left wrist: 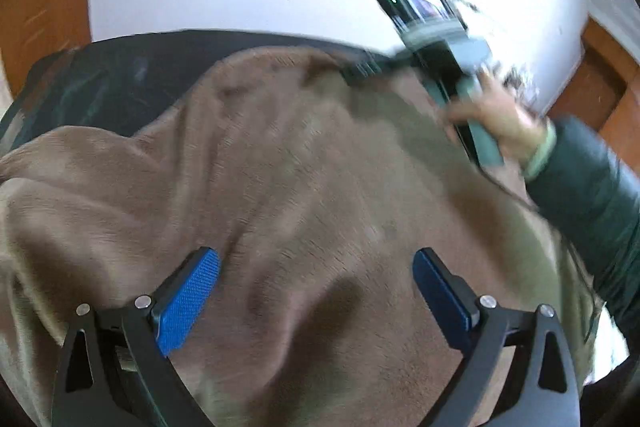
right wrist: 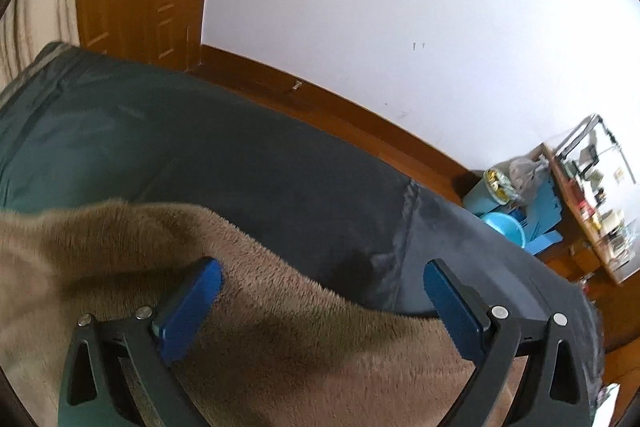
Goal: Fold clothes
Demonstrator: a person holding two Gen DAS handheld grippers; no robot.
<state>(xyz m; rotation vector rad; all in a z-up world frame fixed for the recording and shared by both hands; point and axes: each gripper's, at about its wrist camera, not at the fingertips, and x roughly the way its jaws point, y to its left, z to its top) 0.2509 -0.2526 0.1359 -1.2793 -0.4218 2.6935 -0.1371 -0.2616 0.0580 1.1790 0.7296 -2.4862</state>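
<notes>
I have both the left gripper (left wrist: 316, 291) and right gripper (right wrist: 322, 301) spread wide over the brown fleece garment (left wrist: 304, 163), rumpled on the dark bedcover (right wrist: 224, 155); blur hides how folded it is, so I'd judge an edge needs pinching.

Brown fleece garment (left wrist: 304, 167), fills centre and lower frame; left gripper (left wrist: 316, 291), jaws apart, above it; right gripper (left wrist: 436, 67), blurred, upper right.

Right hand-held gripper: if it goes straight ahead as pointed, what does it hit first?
Probably the brown fleece, whose edge lies between the open fingers of the right hand-held gripper. Past that edge comes the dark cover. Depth is unclear.
</notes>
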